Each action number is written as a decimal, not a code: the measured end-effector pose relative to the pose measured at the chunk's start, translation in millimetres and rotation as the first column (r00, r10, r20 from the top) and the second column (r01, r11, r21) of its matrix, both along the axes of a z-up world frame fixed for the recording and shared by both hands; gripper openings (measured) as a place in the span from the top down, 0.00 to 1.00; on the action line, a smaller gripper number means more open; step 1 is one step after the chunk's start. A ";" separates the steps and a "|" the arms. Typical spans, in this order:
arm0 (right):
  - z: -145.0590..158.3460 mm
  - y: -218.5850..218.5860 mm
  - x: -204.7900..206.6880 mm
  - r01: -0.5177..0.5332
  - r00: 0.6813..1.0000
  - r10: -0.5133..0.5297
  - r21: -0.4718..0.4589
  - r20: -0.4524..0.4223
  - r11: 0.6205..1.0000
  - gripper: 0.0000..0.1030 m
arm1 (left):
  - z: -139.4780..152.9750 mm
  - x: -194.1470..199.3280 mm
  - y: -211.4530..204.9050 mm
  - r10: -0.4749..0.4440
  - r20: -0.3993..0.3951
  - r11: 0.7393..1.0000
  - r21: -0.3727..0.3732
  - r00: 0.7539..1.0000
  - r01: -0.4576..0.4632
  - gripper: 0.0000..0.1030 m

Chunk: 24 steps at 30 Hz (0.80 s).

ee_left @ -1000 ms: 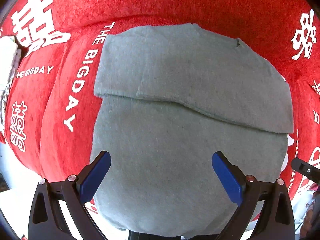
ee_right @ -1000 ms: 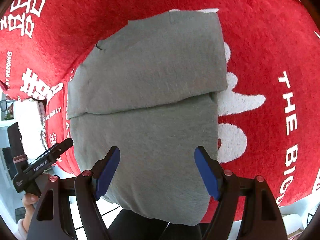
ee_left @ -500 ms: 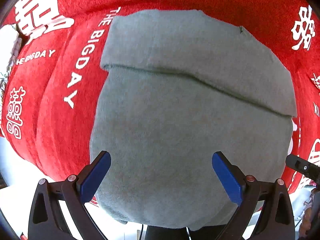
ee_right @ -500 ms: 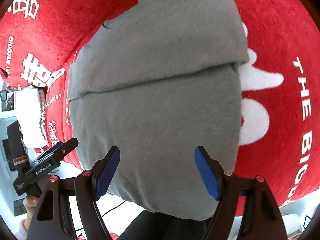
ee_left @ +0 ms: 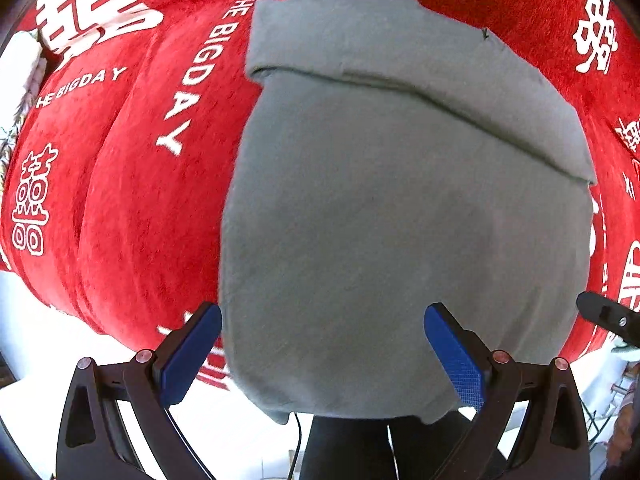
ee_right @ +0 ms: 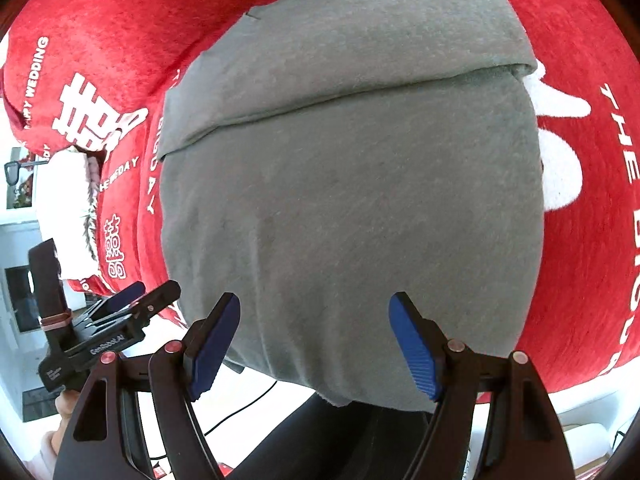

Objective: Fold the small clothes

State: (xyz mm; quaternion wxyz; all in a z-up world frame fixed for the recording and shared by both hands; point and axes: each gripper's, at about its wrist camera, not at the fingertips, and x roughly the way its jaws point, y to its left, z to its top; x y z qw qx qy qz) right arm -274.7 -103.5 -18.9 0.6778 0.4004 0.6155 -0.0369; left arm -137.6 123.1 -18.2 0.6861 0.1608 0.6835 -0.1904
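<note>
A grey garment (ee_left: pixel 400 220) (ee_right: pixel 352 220) lies on a red cloth (ee_left: pixel 140 200) (ee_right: pixel 580 280) with white lettering. Its far end is folded over into a flap (ee_left: pixel 380 48) (ee_right: pixel 360 52). Its near hem hangs a little over the table's front edge. My left gripper (ee_left: pixel 322 320) hovers open over the near left part of the garment, blue pads wide apart and gripping nothing. My right gripper (ee_right: pixel 316 304) stands open over the near hem, also with nothing in its pads. The left gripper (ee_right: pixel 120 320) shows at the left of the right wrist view.
A white fringed cloth (ee_right: pixel 64 208) (ee_left: pixel 24 52) lies past the red cloth's left end. Below the table edge are a person's dark-clothed legs (ee_right: pixel 320 440) and a thin black cable (ee_left: pixel 298 432). A hand (ee_right: pixel 56 404) holds the left gripper. The right gripper's tip (ee_left: pixel 608 316) shows at the right.
Both grippers have drawn back toward the near hem. The garment fills more of each view and the fold line sits higher. Jaws stayed open; the garment has not moved.
</note>
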 end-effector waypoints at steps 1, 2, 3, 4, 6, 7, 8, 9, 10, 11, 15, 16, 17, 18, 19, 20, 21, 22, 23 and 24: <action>-0.2 1.1 -3.6 0.004 1.000 -0.004 -0.001 -0.001 1.000 0.23 | -0.4 -2.3 4.7 -0.004 -0.004 1.000 -0.007 1.000 0.004 0.01; -1.2 2.3 -8.5 0.008 1.000 -0.008 -0.002 -0.005 1.000 0.23 | -1.4 -4.1 9.0 -0.009 -0.007 1.000 -0.012 1.000 0.009 0.01; -2.6 3.2 -11.8 0.010 1.000 -0.010 -0.003 -0.010 1.000 0.23 | -3.2 -7.1 15.7 -0.016 -0.007 1.000 -0.016 1.000 0.016 0.01; -3.9 4.0 -14.7 0.012 1.000 -0.012 -0.002 -0.014 1.000 0.23 | -4.6 -9.2 20.1 -0.019 -0.008 1.000 -0.015 1.000 0.019 0.01; -8.4 6.5 -25.0 0.022 0.999 -0.022 0.001 -0.026 1.000 0.23 | -11.8 -13.5 33.2 -0.016 -0.017 1.000 0.003 1.000 0.016 0.01; -10.8 6.3 -30.4 0.026 0.999 -0.026 0.003 -0.029 1.000 0.23 | -17.9 -16.4 41.5 -0.011 -0.028 1.000 0.018 1.000 0.012 0.01; -14.9 7.1 -37.8 0.031 0.999 -0.031 0.007 -0.037 0.999 0.23 | -23.2 -19.3 48.1 -0.008 -0.039 1.000 0.029 0.999 0.009 0.01; -19.2 7.9 -44.3 0.033 0.998 -0.033 0.011 -0.045 0.999 0.23 | -27.6 -21.9 53.0 -0.006 -0.049 0.999 0.037 0.999 0.007 0.01; -24.1 8.8 -51.0 0.036 0.998 -0.035 0.017 -0.053 0.999 0.23 | -34.0 -26.6 59.4 -0.001 -0.066 0.999 0.042 0.998 0.004 0.01; -29.5 10.0 -58.0 0.038 0.997 -0.036 0.023 -0.062 0.999 0.23 | -38.7 -29.5 63.5 0.003 -0.077 0.999 0.042 0.997 0.000 0.01; -54.0 17.0 -88.2 0.030 0.992 -0.025 0.043 -0.125 0.999 0.23 | -61.8 -43.9 76.9 0.008 -0.132 1.000 0.031 0.991 -0.004 0.01; -59.5 18.3 -94.2 0.034 0.990 -0.026 0.052 -0.136 0.998 0.23 | -68.7 -48.5 78.9 0.004 -0.150 1.000 0.028 0.989 0.000 0.01; -65.7 20.2 -100.7 0.038 0.989 -0.028 0.067 -0.146 0.997 0.23 | -75.4 -52.3 80.6 0.000 -0.169 1.000 0.025 0.986 0.004 0.01; -74.8 21.9 -109.6 0.046 0.986 -0.031 0.085 -0.162 0.995 0.23 | -81.4 -56.3 81.5 -0.007 -0.191 1.000 0.020 0.982 0.011 0.01; -81.0 22.8 -114.7 0.050 0.985 -0.033 0.097 -0.172 0.994 0.23 | -89.2 -61.5 82.2 -0.019 -0.218 1.000 0.016 0.976 0.023 0.01; -87.9 24.0 -119.6 0.055 0.983 -0.034 0.110 -0.182 0.992 0.23 | -94.7 -65.1 82.1 -0.028 -0.231 0.999 0.016 0.973 0.032 0.01; -96.0 25.3 -124.5 0.062 0.981 -0.038 0.123 -0.190 0.990 0.23 | -100.2 -68.2 81.3 -0.037 -0.240 0.999 0.015 0.970 0.042 0.01; -104.6 26.1 -128.8 0.067 0.979 -0.039 0.135 -0.198 0.989 0.23 | -103.0 -72.1 80.4 -0.040 -0.247 0.999 0.011 0.968 0.044 0.01; -113.1 26.6 -131.8 0.068 0.978 -0.039 0.138 -0.207 0.988 0.23 | -105.7 -73.1 79.8 -0.040 -0.251 0.999 0.007 0.967 0.043 0.01; -117.5 26.9 -133.4 0.068 0.977 -0.038 0.136 -0.209 0.988 0.23 | -108.5 -73.4 79.2 -0.036 -0.253 0.999 0.000 0.967 0.037 0.01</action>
